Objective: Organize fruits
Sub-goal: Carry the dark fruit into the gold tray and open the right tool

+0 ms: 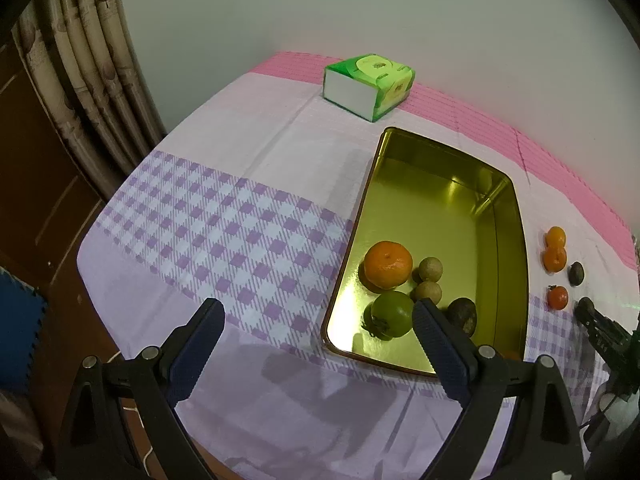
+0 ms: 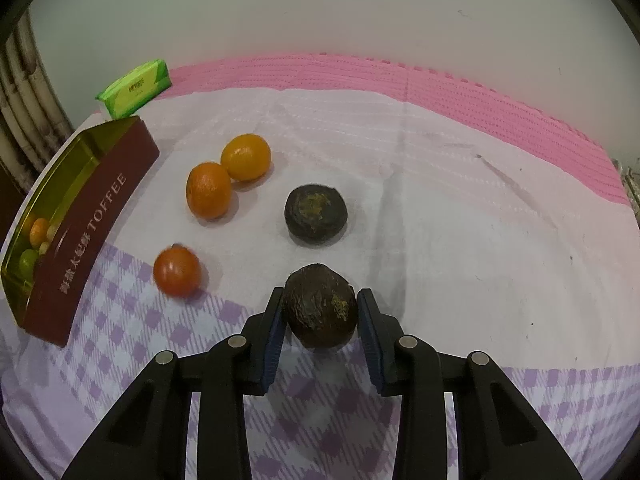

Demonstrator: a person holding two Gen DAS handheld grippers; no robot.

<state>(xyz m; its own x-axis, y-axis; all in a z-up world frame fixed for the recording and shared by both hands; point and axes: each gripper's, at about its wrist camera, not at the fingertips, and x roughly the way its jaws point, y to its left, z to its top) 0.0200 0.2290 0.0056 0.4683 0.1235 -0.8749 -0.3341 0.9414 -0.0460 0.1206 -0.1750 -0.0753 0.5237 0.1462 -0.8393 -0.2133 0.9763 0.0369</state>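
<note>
Counter (image 2: 400,152), clothed in lilac check with a pink band, abuts a pale wall. Right gripper (image 2: 320,308) fingers clamp a dark avocado (image 2: 320,312), long axis pointing away. Left gripper (image 1: 318,320) fingers apart.

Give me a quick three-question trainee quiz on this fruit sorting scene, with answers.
1. True or false: the left gripper holds a fruit.
2. How many fruits lie in the tin?
3. What is the right gripper shut on? A) orange B) dark fruit C) tissue pack

Key
1. False; it is open and empty.
2. Five: an orange, a green fruit, two small brown fruits and one dark one.
3. B, the dark fruit.
</note>
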